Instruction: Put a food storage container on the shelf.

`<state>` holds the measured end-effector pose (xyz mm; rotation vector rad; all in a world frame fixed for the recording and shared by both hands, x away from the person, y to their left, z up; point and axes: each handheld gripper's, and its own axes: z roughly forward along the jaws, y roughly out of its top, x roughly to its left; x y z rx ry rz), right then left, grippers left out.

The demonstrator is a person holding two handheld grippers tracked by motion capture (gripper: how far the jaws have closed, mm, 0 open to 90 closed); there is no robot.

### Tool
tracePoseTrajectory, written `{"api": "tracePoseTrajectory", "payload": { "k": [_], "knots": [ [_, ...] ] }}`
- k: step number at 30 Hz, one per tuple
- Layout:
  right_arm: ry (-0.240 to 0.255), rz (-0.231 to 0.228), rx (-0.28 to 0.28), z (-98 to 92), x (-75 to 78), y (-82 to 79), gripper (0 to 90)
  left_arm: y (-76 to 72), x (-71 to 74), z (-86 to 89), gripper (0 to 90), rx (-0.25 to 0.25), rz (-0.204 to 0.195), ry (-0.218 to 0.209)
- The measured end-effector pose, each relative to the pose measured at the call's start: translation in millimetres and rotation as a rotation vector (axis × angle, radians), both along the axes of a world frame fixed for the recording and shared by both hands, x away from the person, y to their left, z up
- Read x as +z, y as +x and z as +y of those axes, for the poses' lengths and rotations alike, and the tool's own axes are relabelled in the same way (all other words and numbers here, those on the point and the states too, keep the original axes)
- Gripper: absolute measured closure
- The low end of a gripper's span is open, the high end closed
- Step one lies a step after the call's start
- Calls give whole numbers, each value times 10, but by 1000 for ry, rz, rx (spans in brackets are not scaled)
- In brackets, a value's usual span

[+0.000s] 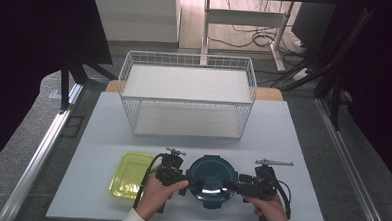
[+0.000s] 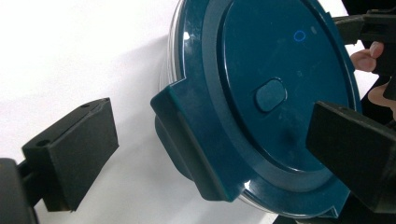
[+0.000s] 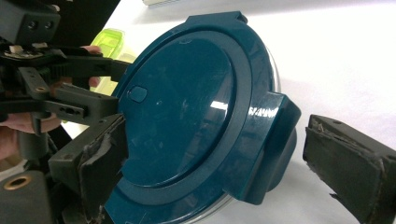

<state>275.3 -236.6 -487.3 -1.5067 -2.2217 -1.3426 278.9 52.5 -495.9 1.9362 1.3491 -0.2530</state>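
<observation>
Both grippers' jaws were spread around clip tabs of the round container lid: left gripper, right gripper. Tabs probably best squeezed squarely, evenly.

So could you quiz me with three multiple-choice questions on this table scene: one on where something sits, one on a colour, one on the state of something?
1. Where does the yellow-green tray lie?
A. inside the wire basket
B. on the table, to the left of the round container
C. on top of the container's lid

2. What colour is the container's lid?
A. dark teal
B. red
C. white

3. How does the left tool stand at the lid's side latch?
A. shut tight on it
B. open, one jaw on each side of it
C. lying far off by the basket

Answers:
1 B: the high view shows the tray flat on the table beside the round container.
2 A: both gripper views show it teal.
3 B: the left gripper view shows gaps between jaws and latch.
</observation>
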Motion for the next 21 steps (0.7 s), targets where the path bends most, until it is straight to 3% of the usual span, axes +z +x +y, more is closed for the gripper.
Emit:
{"api": "tracePoseTrajectory", "payload": {
  "k": [13, 21],
  "knots": [
    [16, 66, 0, 34, -126, 70, 67, 52, -90, -5, 39, -28, 34, -58],
    [32, 118, 6, 60, -185, 90, 92, 48, -141, -46, 75, -47, 79, -127]
  ]
}}
